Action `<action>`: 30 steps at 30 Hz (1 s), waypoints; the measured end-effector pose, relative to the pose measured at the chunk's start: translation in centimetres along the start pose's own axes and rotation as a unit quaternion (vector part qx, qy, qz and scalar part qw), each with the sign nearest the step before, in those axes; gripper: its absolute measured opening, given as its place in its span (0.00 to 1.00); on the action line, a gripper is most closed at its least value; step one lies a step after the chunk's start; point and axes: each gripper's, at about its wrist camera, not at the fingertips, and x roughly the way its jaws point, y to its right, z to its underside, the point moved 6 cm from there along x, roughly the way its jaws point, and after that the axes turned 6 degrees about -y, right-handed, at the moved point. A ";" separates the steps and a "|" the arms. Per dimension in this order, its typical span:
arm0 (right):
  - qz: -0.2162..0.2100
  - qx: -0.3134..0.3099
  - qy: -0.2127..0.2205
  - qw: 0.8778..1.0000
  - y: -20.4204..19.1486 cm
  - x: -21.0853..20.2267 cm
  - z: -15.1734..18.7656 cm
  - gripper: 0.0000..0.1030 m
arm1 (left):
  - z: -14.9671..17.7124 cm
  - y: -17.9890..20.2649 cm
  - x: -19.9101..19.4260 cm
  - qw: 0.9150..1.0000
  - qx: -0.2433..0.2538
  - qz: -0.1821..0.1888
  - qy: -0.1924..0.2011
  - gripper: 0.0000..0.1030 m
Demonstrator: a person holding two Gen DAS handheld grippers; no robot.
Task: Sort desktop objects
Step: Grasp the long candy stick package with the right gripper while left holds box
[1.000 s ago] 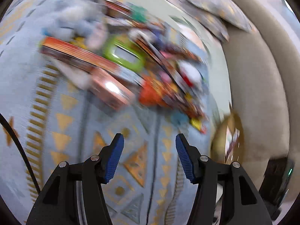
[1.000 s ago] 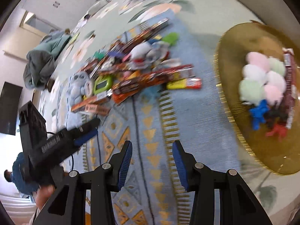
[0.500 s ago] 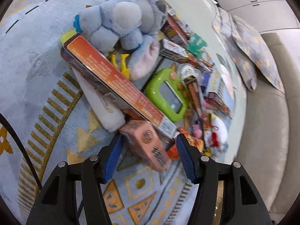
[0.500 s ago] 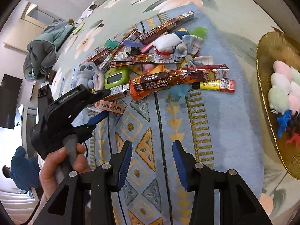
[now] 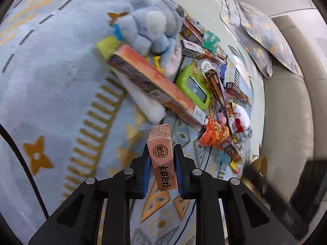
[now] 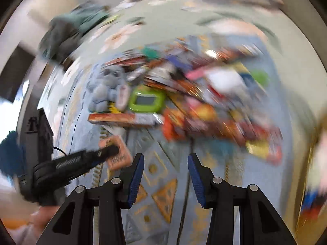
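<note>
Item: small pink box (image 5: 162, 155), now clamped in our left gripper (image 5: 161, 169), whose jaws have just closed on it; half a second ago it lay on the rug (image 5: 51, 94) between open pads. We judge it ready to lift. Our right gripper (image 6: 166, 178) hangs apart, empty. Nearby: long orange box (image 5: 155, 83), grey plush toy (image 5: 151, 26), green toy (image 5: 194, 87). The right view is blurred; a gold tray may sit right.
</note>
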 end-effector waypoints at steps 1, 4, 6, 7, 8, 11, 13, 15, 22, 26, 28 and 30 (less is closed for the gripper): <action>0.003 -0.030 -0.005 1.000 -0.8 0.8 -0.8 0.42 | 0.1 -0.6 -0.5 1.000 -0.001 -0.002 -0.005 0.18; 0.001 -0.132 -0.031 0.991 -3.9 3.8 -3.0 0.42 | 0.4 -1.9 -1.5 1.000 -0.010 0.013 -0.010 0.18; 0.012 -0.193 -0.038 0.980 -5.5 5.4 -3.8 0.42 | 0.4 -2.5 -2.0 1.000 -0.010 0.011 -0.009 0.18; 0.015 -0.222 -0.044 0.974 -6.2 6.2 -4.1 0.42 | 0.4 -2.7 -2.3 1.000 -0.009 0.010 -0.006 0.18; 0.014 -0.246 -0.051 0.968 -6.8 7.0 -4.3 0.42 | 0.4 -2.9 -2.5 1.000 -0.008 0.011 -0.005 0.18; 0.008 -0.294 -0.066 0.954 -7.8 8.8 -4.7 0.42 | 0.3 -3.7 -3.0 1.000 -0.010 0.012 0.004 0.18; 0.012 -0.319 -0.090 0.943 -7.9 10.0 -4.6 0.42 | 0.3 -4.3 -3.1 1.000 -0.017 0.015 0.008 0.18; 0.017 -0.341 -0.103 0.934 -7.9 11.0 -4.7 0.42 | 0.2 -4.6 -3.1 1.000 -0.023 0.017 0.011 0.18; -0.043 -0.289 -0.112 0.950 -7.7 12.1 -5.0 0.29 | 0.2 -4.8 -2.6 1.000 -0.024 0.010 0.011 0.18; -0.062 -0.253 -0.099 0.960 -7.9 11.0 -3.8 0.26 | 0.2 -4.4 -2.7 1.000 -0.010 0.005 0.009 0.18; -0.068 -0.224 -0.082 0.969 -7.9 9.9 -3.1 0.24 | 0.4 -3.9 -2.8 1.000 0.005 0.000 0.008 0.18; -0.073 -0.187 -0.068 0.977 -7.7 8.8 -2.2 0.19 | 0.7 -3.3 -2.9 1.000 0.019 -0.006 0.005 0.18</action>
